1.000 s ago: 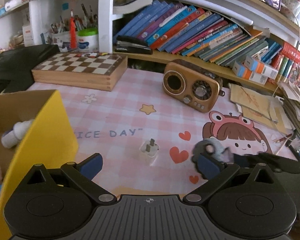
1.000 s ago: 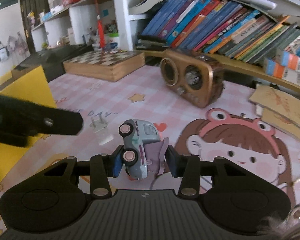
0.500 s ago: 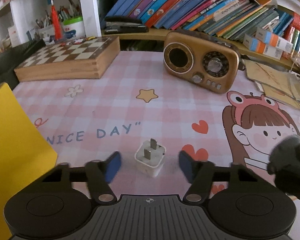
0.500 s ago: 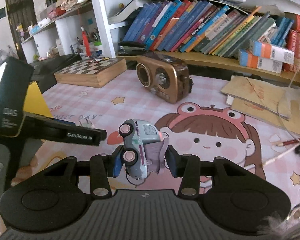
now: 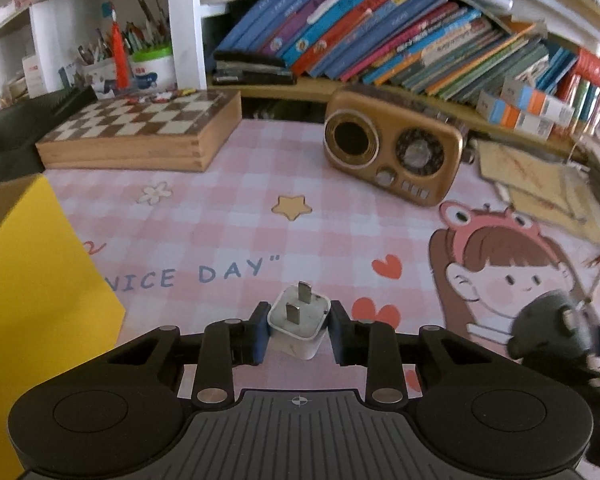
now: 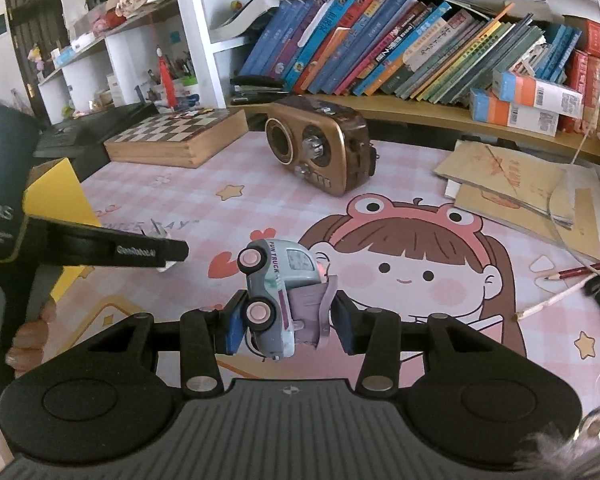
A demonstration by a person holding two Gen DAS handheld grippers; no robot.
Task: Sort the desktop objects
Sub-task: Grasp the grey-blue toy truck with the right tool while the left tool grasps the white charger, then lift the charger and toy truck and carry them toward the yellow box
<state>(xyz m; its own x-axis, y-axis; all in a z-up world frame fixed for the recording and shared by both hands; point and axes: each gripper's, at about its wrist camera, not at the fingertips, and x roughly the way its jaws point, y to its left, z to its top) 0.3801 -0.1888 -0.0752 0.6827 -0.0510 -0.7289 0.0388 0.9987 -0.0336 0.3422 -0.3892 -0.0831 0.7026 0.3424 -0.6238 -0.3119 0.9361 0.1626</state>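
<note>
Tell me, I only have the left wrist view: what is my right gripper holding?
Observer: The right gripper is shut on a small toy truck, lifted off the mat.
Operator: Which way up is it?
Observer: Tilted nose-up, two pink wheels facing left in the right wrist view.
Operator: Anything on the far right of the desk?
Observer: A red pencil lies there, beyond the cartoon girl print.
</note>
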